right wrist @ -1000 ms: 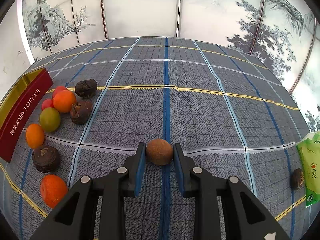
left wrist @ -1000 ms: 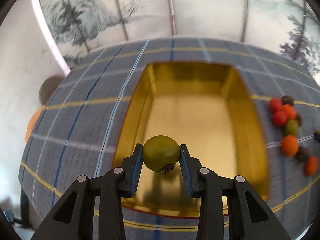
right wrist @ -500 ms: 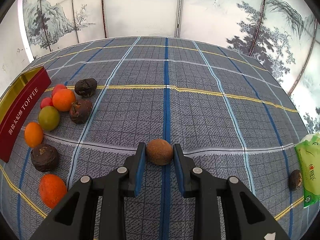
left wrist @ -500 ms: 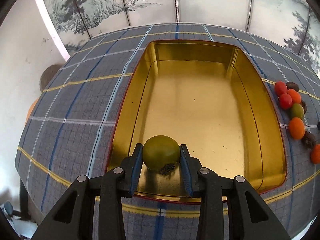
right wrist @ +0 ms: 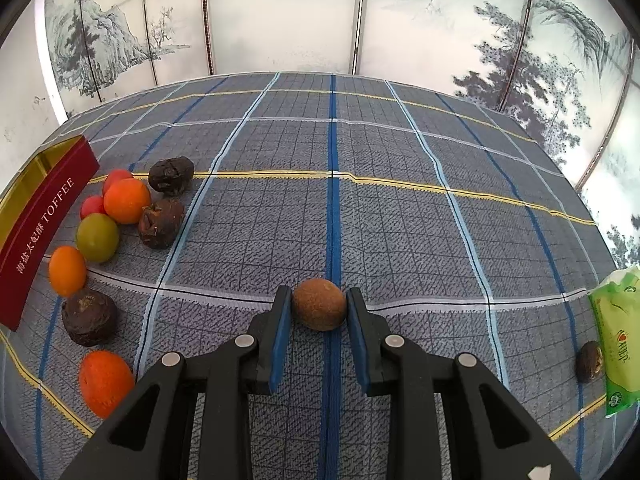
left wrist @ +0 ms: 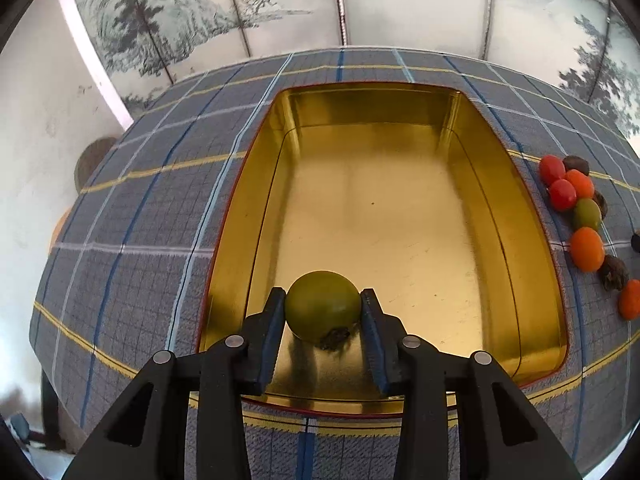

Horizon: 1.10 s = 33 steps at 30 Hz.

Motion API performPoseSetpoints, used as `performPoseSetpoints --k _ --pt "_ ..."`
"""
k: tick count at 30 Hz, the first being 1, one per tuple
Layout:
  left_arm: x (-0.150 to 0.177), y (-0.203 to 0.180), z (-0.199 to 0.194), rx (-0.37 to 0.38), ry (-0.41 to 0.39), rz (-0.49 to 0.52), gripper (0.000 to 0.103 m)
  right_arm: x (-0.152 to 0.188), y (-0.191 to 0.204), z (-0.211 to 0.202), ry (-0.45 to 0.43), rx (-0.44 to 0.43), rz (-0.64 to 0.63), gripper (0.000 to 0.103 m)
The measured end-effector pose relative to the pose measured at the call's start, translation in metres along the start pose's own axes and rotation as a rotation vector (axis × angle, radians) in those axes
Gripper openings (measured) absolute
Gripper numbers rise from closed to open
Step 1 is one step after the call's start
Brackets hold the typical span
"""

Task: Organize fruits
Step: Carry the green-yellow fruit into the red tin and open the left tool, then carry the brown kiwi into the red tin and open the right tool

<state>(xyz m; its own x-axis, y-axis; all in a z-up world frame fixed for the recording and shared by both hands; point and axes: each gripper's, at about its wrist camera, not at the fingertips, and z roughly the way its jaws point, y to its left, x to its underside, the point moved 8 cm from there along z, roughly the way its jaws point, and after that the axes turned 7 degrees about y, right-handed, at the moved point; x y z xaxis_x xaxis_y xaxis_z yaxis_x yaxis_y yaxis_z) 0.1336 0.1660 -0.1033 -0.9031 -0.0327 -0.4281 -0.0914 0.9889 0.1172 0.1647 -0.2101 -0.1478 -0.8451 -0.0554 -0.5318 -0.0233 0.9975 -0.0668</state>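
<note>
Jaws of the left gripper (left wrist: 322, 307) start opening around a green fruit (left wrist: 322, 305) over the gold tin (left wrist: 472, 128); beside that tin, the right gripper (right wrist: 319, 308) clamps a brown fruit (right wrist: 319, 303).

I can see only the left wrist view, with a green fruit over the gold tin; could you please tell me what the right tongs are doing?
Observer: The right tongs are shut on a brown fruit, over the cloth.
Operator: Thank you. Is there anything further right than I can see?
Observer: Yes, a green packet lies at the cloth's right edge, with a dark fruit right beside it.
Operator: Does the tin carry any marking outside?
Observer: Its red outer wall reads TOFFEE.
</note>
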Motion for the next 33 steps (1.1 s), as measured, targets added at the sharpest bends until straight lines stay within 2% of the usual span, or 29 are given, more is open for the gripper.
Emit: performPoseSetpoints --k 2,4,8,10,12,16,21,25,33 --pt "-0.002 -0.002 -0.005 -0.003 -0.029 0.013 0.046 -0.002 -0.001 0.000 0.012 0.008 0.007 0.025" --pt "-0.005 -0.004 -0.012 -0.014 -0.066 0.029 0.059 -0.008 -0.002 -0.006 0.003 0.011 0.023 0.025" --pt "-0.011 -0.007 -0.029 -0.035 -0.139 0.053 0.066 -0.027 0.013 -0.028 -0.036 -0.029 0.028 0.025" --pt "-0.012 -0.004 -0.036 -0.044 -0.162 0.048 0.073 -0.037 0.040 -0.041 -0.057 -0.074 -0.012 0.025" --pt "-0.012 0.001 -0.041 -0.055 -0.176 0.037 0.074 -0.043 0.068 -0.050 -0.072 -0.115 -0.059 0.025" --pt "-0.008 0.019 -0.054 -0.080 -0.204 -0.003 0.077 -0.052 0.152 -0.063 -0.079 -0.258 -0.190 0.025" --pt "0.001 0.050 -0.064 -0.122 -0.207 -0.069 0.080 -0.053 0.237 -0.070 -0.075 -0.360 -0.334 0.025" --pt "0.010 0.072 -0.064 -0.130 -0.187 -0.121 0.080 -0.048 0.285 -0.059 -0.044 -0.362 -0.426 0.025" --pt "0.024 0.090 -0.057 -0.118 -0.161 -0.182 0.080 -0.037 0.312 -0.039 0.005 -0.334 -0.499 0.025"
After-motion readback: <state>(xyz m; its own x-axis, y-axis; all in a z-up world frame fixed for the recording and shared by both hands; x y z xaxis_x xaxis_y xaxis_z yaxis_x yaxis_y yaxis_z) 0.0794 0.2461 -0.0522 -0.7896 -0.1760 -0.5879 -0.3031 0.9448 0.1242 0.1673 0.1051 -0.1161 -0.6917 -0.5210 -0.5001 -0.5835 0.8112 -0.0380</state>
